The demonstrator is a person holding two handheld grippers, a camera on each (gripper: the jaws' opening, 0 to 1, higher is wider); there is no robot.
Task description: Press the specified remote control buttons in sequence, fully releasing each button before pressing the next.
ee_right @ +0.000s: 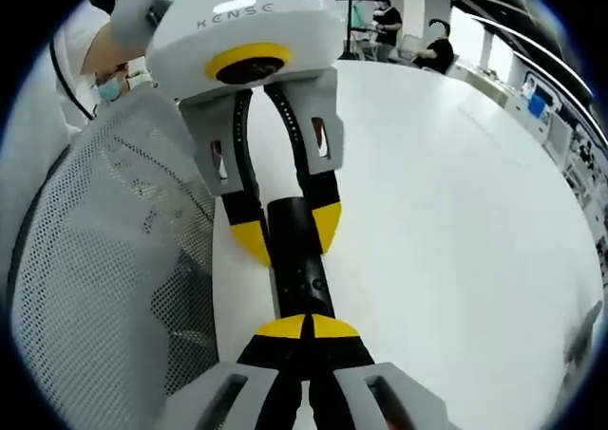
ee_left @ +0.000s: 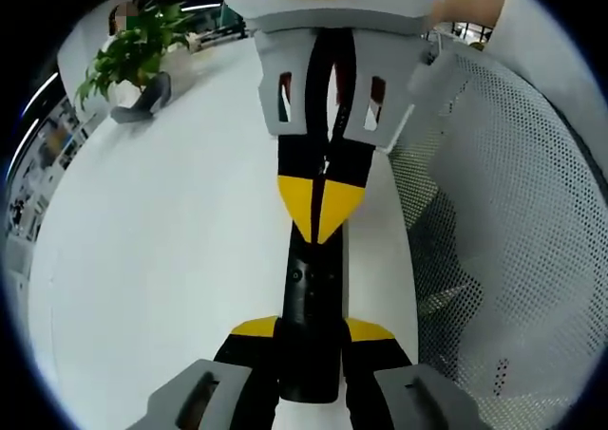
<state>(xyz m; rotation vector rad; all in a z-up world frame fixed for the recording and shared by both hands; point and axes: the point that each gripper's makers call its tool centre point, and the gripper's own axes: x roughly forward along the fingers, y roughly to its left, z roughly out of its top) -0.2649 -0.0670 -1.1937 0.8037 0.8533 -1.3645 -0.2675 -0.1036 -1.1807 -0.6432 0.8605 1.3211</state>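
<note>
The left gripper (ee_left: 309,340) hugs the black remote (ee_left: 312,307). The right gripper (ee_left: 320,212), pinched together, maybe touches its buttons; it could slide off.

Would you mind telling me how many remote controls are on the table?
1: the black remote control lies on the white table, clamped in the left gripper, with the right gripper's closed tips at its far end.

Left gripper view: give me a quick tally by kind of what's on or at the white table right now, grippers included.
Grippers: 2, the left gripper clamped on the remote's near end and the right gripper shut, tips on the remote
Black remote control: 1
Potted plant: 1
White mesh chair: 1
Total: 5
</note>
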